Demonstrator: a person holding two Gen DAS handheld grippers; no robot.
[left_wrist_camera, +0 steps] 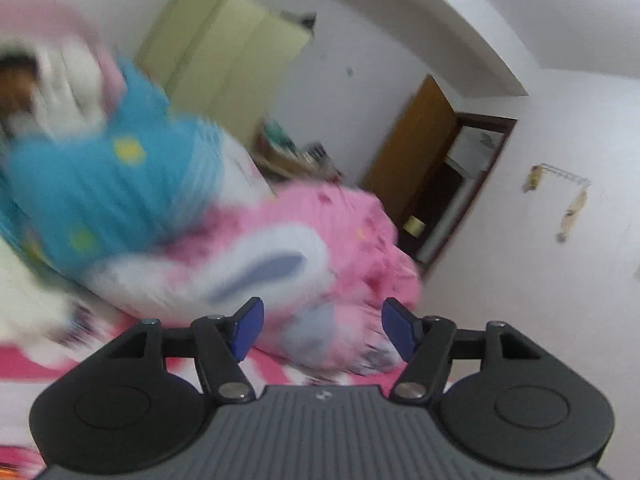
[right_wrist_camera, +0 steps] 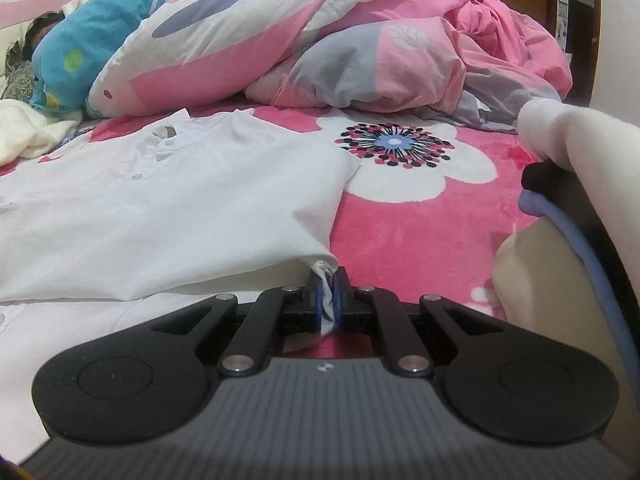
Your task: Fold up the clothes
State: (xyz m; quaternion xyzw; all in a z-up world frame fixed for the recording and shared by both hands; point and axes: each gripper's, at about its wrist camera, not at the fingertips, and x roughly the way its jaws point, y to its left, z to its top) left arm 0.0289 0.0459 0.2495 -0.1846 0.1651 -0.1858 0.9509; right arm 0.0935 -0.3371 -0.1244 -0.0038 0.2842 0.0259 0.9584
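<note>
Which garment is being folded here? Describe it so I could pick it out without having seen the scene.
Start from the pink floral blanket covering the bed. The white shirt lies flat on its left half, its corner pinched in the right claw. Unlike the rumpled pink duvet heaped behind, it is plain white and spread flat.

White walls (left_wrist_camera: 400,40), pale green wardrobe (left_wrist_camera: 224,52), open wooden door (left_wrist_camera: 408,144), pink floral blanket (right_wrist_camera: 420,216), heaped quilts (right_wrist_camera: 360,40)

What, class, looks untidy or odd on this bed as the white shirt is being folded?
The white shirt lies rumpled, one corner pinched in the shut right gripper. Behind it the pink quilt sits in a heap instead of lying spread. The left gripper is open and empty, its view blurred.
</note>
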